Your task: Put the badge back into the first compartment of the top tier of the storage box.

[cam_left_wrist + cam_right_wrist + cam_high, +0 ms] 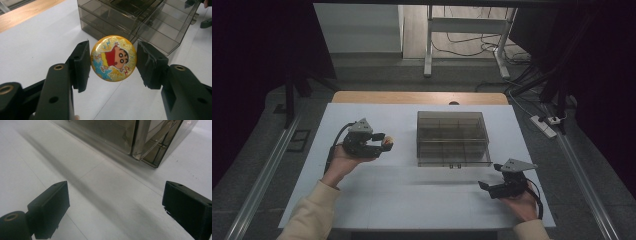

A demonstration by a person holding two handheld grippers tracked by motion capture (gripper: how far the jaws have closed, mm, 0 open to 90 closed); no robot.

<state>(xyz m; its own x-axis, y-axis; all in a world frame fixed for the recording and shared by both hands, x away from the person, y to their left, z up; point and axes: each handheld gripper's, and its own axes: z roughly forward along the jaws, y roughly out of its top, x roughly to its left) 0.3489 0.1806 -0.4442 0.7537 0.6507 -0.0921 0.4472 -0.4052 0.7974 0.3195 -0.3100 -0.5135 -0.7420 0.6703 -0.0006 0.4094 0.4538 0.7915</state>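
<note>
While the left gripper point(113, 58) holds a cartoon pin badge point(113, 58) between its jaws at centre frame, the smoky drawer organiser point(453, 138) sits mid-table. Right gripper point(496, 187), lower right, jaws spread and empty. Likely carrying step; next, a drawer needs opening.

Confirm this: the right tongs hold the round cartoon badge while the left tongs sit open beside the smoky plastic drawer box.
Sides are swapped. The left tongs hold the round cartoon badge, as the left gripper view shows; the right tongs sit open beside the smoky plastic drawer box.
</note>
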